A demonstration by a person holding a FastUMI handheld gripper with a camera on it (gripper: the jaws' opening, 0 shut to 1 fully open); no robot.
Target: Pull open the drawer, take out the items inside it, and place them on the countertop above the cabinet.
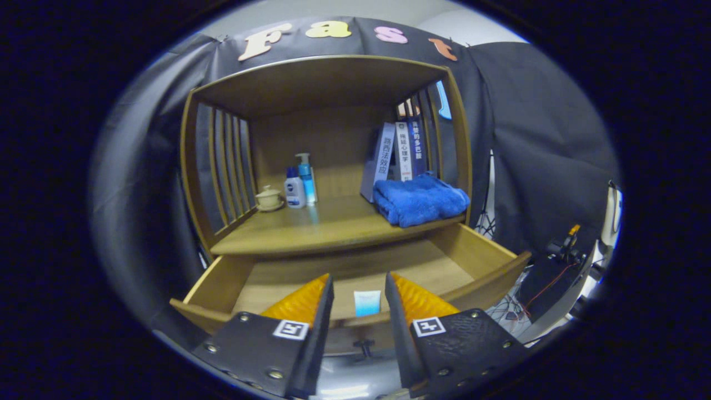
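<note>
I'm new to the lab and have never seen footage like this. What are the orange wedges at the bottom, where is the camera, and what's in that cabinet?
The camera rides on a hand-held gripper and looks forward along its two orange fingers; a person carries it, there is no robot arm. The fingers are open and hold nothing. Under and ahead of them a wooden drawer is pulled open, and a small pale blue packet lies in it, seen between the fingers. Above the drawer is the countertop of the cabinet. On it sit a folded blue towel, some books standing behind the towel, two bottles and a small lidded cup.
</note>
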